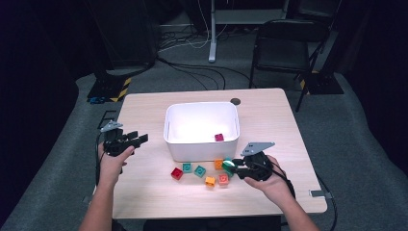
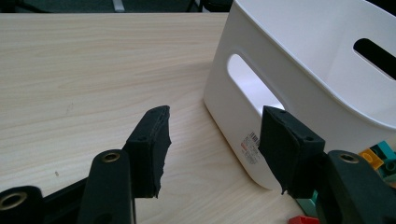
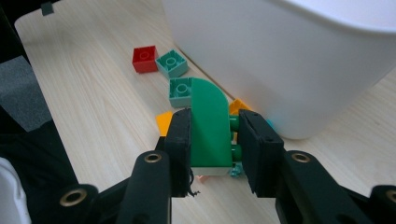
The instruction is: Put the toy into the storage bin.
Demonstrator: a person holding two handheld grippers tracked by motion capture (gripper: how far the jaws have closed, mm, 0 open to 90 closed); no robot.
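Observation:
My right gripper (image 3: 211, 140) is shut on a green brick with a rounded top (image 3: 208, 122), held above the table in front of the white bin (image 3: 289, 56). In the high view that gripper (image 1: 236, 166) holds the green brick (image 1: 228, 166) near the bin's front right corner. My left gripper (image 2: 215, 144) stands open with nothing between its jaws, facing the bin's left wall (image 2: 280, 79). From above, the left gripper (image 1: 139, 139) hovers left of the white bin (image 1: 202, 147). A pink brick (image 1: 219, 137) lies inside the bin.
Loose bricks lie in front of the bin: a red one (image 1: 176, 173), two teal ones (image 1: 194, 169), orange ones (image 1: 210, 181) and a salmon one (image 1: 223, 180). A black chair (image 1: 284, 43) and cables stand beyond the table's far edge.

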